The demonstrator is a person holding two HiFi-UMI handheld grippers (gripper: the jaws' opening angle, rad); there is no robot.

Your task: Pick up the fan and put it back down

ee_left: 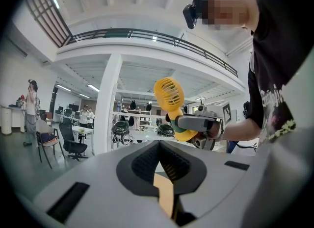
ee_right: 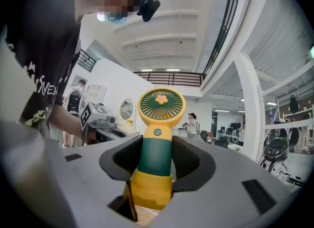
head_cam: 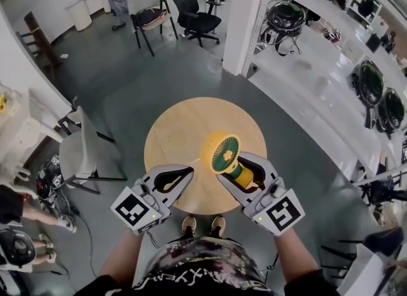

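Right gripper [ee_right: 157, 159] clamping fan [ee_right: 161, 105], left gripper [ee_left: 158, 146] closed

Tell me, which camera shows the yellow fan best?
The right gripper view: the fan fills the middle, facing the camera, handle clamped in the right hand-held gripper. The head view shows it small, from above; the left gripper view, farther off, handle partly hidden.

No legible text, only square markers on the left cube [head_cam: 135, 211] and right cube [head_cam: 283, 212]

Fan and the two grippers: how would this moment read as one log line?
fan: held over round wooden table | right gripper: shut on its handle | left gripper: shut, empty
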